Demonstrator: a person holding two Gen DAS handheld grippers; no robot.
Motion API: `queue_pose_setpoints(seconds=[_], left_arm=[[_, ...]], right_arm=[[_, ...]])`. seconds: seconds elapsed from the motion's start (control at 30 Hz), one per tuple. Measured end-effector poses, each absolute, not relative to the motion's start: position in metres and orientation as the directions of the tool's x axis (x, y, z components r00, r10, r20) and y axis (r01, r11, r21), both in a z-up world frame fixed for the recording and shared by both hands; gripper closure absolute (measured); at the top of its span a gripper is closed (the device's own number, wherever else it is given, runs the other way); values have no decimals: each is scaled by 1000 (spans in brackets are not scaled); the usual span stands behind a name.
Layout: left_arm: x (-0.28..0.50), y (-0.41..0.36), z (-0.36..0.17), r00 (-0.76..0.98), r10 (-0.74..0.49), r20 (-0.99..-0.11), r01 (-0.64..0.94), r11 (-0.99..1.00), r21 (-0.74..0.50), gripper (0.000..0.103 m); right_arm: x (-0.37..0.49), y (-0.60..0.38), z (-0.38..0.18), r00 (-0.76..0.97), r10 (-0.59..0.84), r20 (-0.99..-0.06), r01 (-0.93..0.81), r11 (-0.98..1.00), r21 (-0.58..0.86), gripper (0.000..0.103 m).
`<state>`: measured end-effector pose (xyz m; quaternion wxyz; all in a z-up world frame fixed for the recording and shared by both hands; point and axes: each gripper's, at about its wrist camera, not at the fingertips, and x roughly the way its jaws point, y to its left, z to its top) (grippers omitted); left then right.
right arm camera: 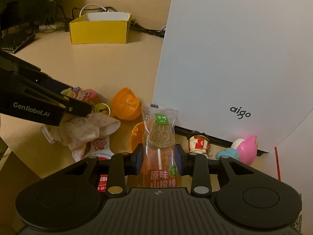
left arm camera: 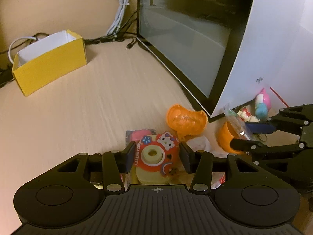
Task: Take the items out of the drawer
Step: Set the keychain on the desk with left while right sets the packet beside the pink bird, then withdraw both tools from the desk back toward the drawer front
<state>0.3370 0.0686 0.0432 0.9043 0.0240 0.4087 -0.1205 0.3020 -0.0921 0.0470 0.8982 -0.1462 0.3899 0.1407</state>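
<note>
A wrapped lollipop (right arm camera: 159, 137) is clamped between the fingers of the right gripper (right arm camera: 158, 161), gripped at the lower half of the wrapper so that the sweet's head stands upright above the pads; this hold probably keeps the thin packet from folding as it is lifted. The toy camera (left arm camera: 154, 154), a yellow piece with a red cartoon front, is framed by the fingers of the left gripper (left arm camera: 157, 156). The pads appear close on either side of it, but whether they are pressed against it or only straddling it cannot be told.

Both items are positioned over a cluttered drawer, where orange capsule halves (left arm camera: 185, 119), a crumpled cloth (right arm camera: 88, 129), small figurines (right arm camera: 199, 144) and a pink and blue toy (right arm camera: 244, 148) are left lying. A white computer case (right arm camera: 234, 58) is stood on the bench just behind the drawer. An open yellow box (left arm camera: 49, 62) is set well apart on the bench, and is judged to be the likely place for what is taken out.
</note>
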Motion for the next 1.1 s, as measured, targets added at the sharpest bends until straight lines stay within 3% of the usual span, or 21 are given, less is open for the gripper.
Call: queue_pose_setpoints(seconds=[0.17, 0.3, 0.47, 0.8, 1.1], left_arm=[[337, 76, 44, 645, -224, -730, 232, 968, -92, 50], [332, 84, 50, 664, -264, -700, 225, 963, -150, 51], [321, 95, 63, 721, -282, -634, 209, 960, -189, 52], [293, 119, 90, 788, -240, -567, 149, 968, -202, 53], [198, 174, 104, 843, -94, -530, -16, 980, -198, 53]], right_arm=[[303, -90, 43, 653, 118, -748, -363, 916, -172, 69], [302, -90, 47, 669, 116, -734, -356, 917, -179, 50], [293, -91, 56, 692, 130, -710, -363, 913, -187, 45], [280, -100, 73, 735, 74, -674, -284, 936, -207, 45], [230, -100, 101, 757, 80, -648, -180, 980, -90, 45]])
